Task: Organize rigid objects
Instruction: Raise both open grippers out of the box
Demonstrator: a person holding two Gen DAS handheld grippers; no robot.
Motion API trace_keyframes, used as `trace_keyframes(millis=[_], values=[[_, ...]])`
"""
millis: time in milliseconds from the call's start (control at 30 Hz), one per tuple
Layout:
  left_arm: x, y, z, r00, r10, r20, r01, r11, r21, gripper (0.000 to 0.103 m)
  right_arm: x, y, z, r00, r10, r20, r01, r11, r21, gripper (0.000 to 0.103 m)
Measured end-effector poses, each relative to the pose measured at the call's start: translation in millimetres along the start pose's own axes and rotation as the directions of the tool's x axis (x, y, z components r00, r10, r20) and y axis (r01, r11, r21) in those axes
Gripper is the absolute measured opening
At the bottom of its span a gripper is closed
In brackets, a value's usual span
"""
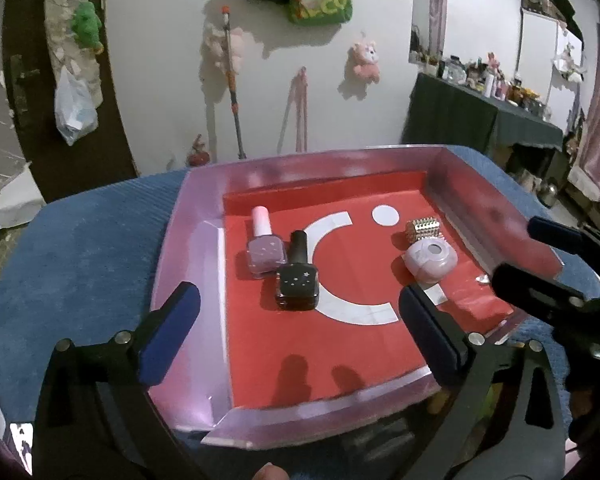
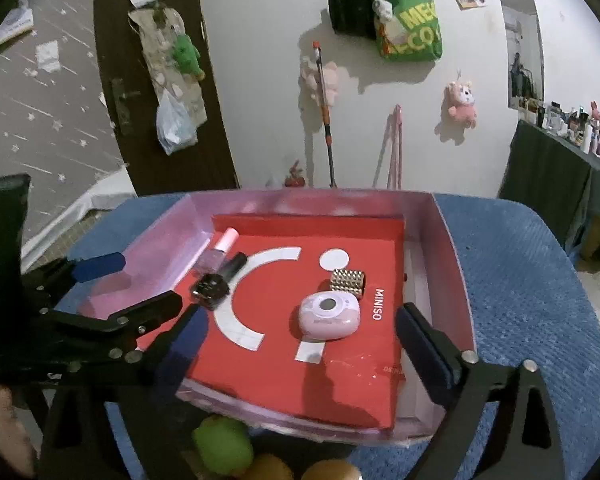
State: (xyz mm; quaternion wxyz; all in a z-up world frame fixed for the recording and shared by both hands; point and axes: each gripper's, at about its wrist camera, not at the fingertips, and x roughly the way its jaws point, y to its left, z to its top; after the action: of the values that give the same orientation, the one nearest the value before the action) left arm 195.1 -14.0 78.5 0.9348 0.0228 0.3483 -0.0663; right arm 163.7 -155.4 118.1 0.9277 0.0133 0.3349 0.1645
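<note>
Red card with a white crescent, a white dot and the word "MINISO" in white along its right edge lines the floor of a translucent pink tray (image 1: 188, 240), which sits on a blue textured cloth (image 1: 72, 248). Four small things lie on the red liner (image 2: 284, 376). At the left, a lilac nail polish bottle (image 1: 265, 254) with a pale pink cap lies flat, and a black nail polish bottle (image 1: 298, 282) speckled with small stars lies just beside it, the two touching at their bodies. At the right, a gold studded block (image 1: 423, 231) sits behind a pale pink rounded case (image 1: 431, 259) with a grey disc on top; these two are close together, and well apart from the bottles.

The left gripper (image 1: 300, 320) hovers over the near-left part of the tray with its blue-padded jaws spread wide and nothing between them. The right gripper (image 2: 300, 340) hovers over the near-right part, jaws likewise wide apart and empty; the pink case lies beyond its fingertips, untouched.

On the far wall hangs a green bag (image 2: 414, 28) with yellow lettering, partly readable as "ME" and "CO". A pink plush toy (image 2: 462, 104) hangs beside it. Green and yellowish round fruit (image 2: 222, 444) show at the bottom of the right wrist view.
</note>
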Motion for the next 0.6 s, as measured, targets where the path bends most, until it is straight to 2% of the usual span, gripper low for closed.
trace_keyframes(millis=[67, 500, 600], values=[[-10, 1, -4, 1.000, -0.001, 0.018, 0.001, 1.000, -0.009, 0.103, -9, 2, -2, 1.000, 0.002, 0.025, -0.002, 1.000, -0.004, 0.103], [-58, -4, -27, 0.996, -0.062, 0.067, 0.065, 0.997, -0.046, 0.103, -61, 16, -25, 0.992, 0.035, 0.120, -0.033, 0.999, -0.015, 0.103], [-65, -6, -34, 0.996, -0.049, 0.077, 0.054, 0.997, -0.057, 0.103, -70, 20, -30, 0.990, 0.030, 0.135, -0.027, 0.999, -0.024, 0.103]])
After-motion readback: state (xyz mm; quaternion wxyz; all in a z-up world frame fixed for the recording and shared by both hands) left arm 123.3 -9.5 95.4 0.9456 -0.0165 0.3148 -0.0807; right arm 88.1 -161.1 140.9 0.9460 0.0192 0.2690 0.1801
